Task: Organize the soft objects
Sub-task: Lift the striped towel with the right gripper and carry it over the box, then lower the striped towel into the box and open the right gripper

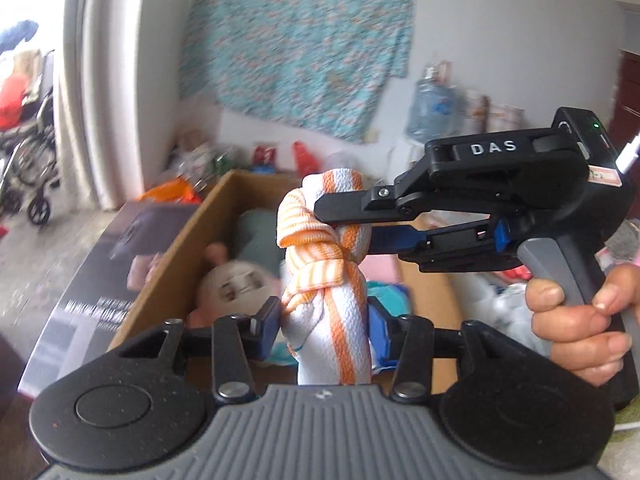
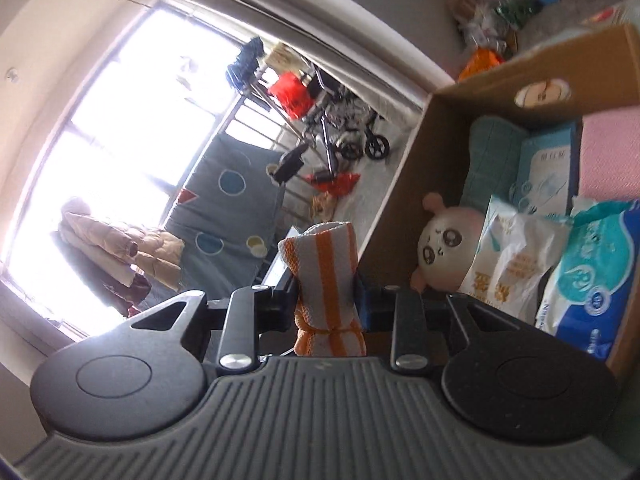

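both grippers clamped the same orange-and-white striped towel [image 1: 324, 264], which was knotted in the middle and held in the air above and in front of the open cardboard box [image 1: 188, 236]. the left gripper [image 1: 324, 328] pinched the lower part of the towel below the knot, blue pads pressed into the cloth from both sides. the right gripper [image 1: 352, 216] came in from the right side of the left wrist view and gripped the upper part just above the knot, jaws nearly shut on it. a hand [image 1: 584, 320] wrapped the right gripper's handle.

in the right wrist view the right gripper [image 2: 326, 300] squeezed the towel [image 2: 324, 280] between its fingers, towel end sticking up past them, knot near the camera.

the box [image 2: 404, 184] sat to the right there, holding a round pale plush toy [image 2: 444, 248], a teal folded cloth [image 2: 492, 148], a pink folded cloth [image 2: 608, 152], and 3 plastic packs [image 2: 592, 264]. behind were a window [image 2: 120, 120], a wheelchair [image 2: 348, 124] and a patterned cloth on the wall [image 1: 300, 40]. both views were blurred.
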